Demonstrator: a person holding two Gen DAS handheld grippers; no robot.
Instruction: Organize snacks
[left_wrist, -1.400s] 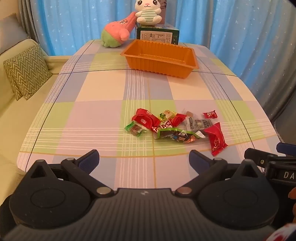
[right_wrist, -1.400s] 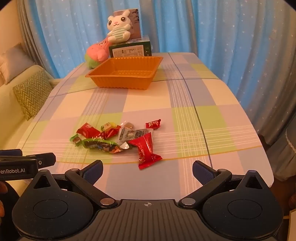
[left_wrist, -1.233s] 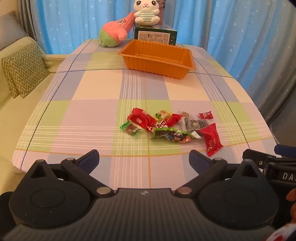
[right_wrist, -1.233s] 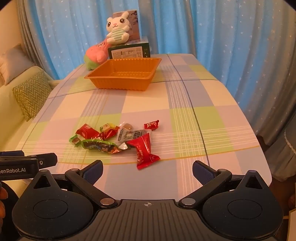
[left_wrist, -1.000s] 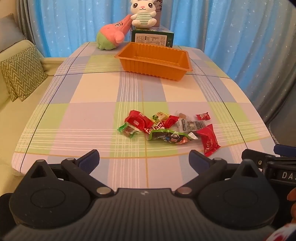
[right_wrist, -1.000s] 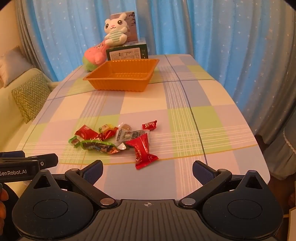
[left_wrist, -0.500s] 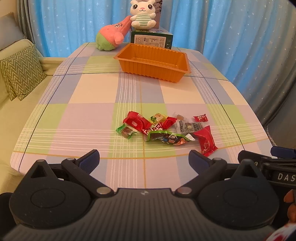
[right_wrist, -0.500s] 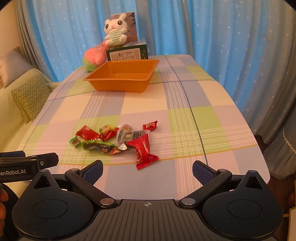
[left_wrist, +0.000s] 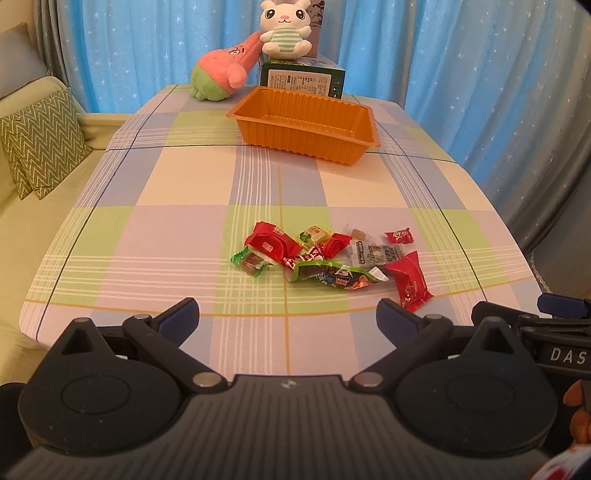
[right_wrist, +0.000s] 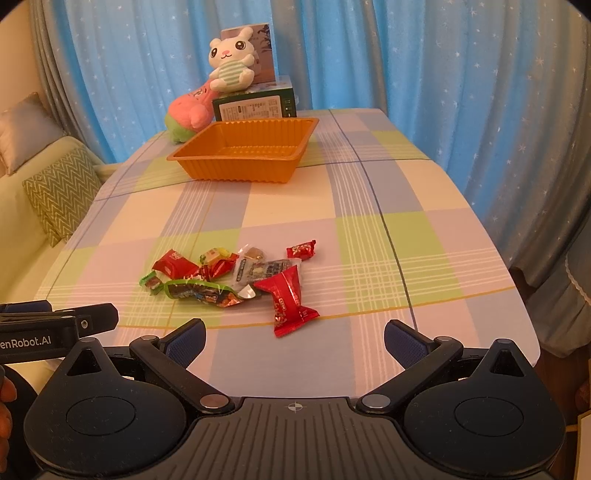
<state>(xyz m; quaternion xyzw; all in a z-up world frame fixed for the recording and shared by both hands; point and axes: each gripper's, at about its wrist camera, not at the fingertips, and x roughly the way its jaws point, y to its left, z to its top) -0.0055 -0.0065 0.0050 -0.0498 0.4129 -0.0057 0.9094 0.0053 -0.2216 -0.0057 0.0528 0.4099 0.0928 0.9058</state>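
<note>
The left tongs (left_wrist: 288, 315) are spread wide and hold nothing, low over the near edge of the table (left_wrist: 177, 192). The right tongs (right_wrist: 294, 338) are just as wide and bare. The snacks (left_wrist: 328, 258) lie in a loose heap on the checked cloth, ahead of both tongs and clear of the fingers; from the right view the big red packet (right_wrist: 290, 299) is nearest. The orange tray (left_wrist: 306, 123) sits well beyond, in front of a green box (left_wrist: 302, 78).

Pile of shiny wrapped snacks (left_wrist: 328, 254) on checked tablecloth (left_wrist: 177, 206); ribbed orange plastic tray (left_wrist: 304, 123) far back, w/ nothing inside.
</note>
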